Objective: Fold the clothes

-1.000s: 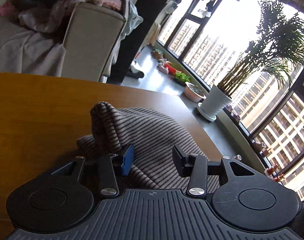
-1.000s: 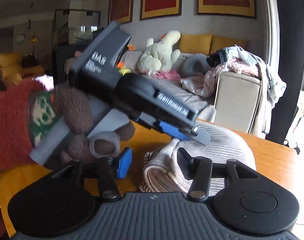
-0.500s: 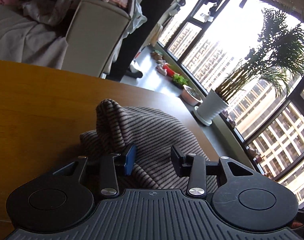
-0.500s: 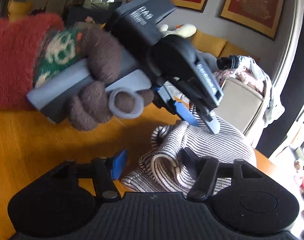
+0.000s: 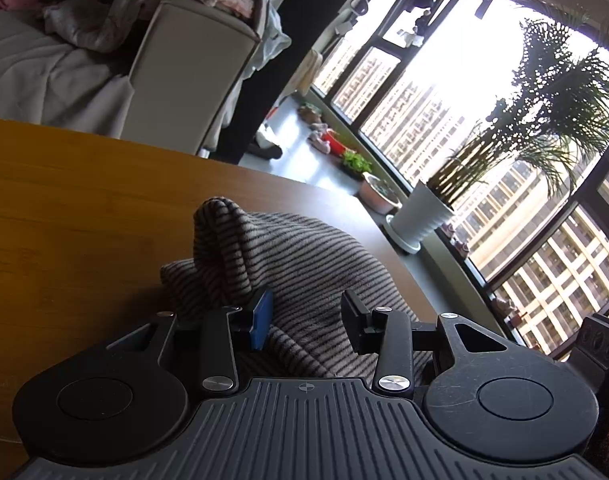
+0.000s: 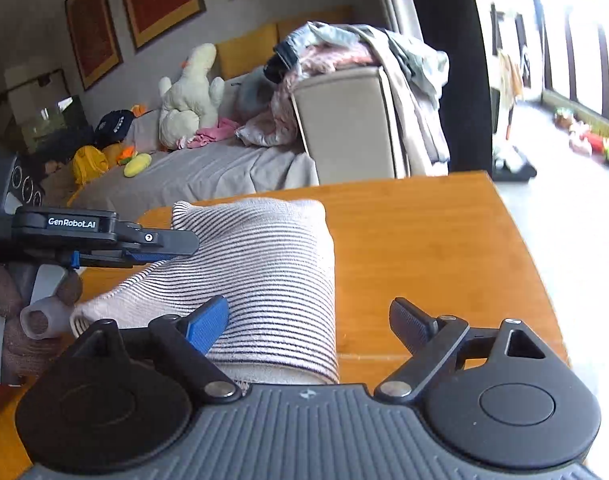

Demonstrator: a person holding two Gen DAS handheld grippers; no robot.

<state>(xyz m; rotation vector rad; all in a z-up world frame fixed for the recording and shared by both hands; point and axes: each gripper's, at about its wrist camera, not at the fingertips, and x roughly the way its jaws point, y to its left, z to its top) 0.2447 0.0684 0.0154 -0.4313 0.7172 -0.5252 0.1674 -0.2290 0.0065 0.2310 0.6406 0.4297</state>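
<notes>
**Striped knit garment lying folded on the table while we are setting up the next grip**

The striped knit garment [image 6: 264, 280] is lying on the wooden table [image 6: 424, 248], near its rounded edge on the window side, doubled over into a thick bundle with one rolled fold standing up at the far end [image 5: 220, 236]. We are keeping it on the bare wood because a flat, firm surface is letting the layers stack and stay put.

We are hovering the left gripper [image 5: 306, 318] low over the near part of the cloth, its jaws standing partly apart with striped fabric lying below and between them; from this view the pads do not seem to be pressing on it, so we are judging it as not clamped. In the right wrist view the same tool [image 6: 160, 246] is reaching in level from the side, over the raised fold, probably to steady that end.

We are opening the jaws of the right gripper [image 6: 308, 326] wide, with the blue pad [image 6: 208, 322] over the cloth and the black pad over bare table; the near edge of the bundle is lying between them but nothing is being squeezed. We are judging this wide spread as preparation for taking the thick edge, since several layers need room
</notes>
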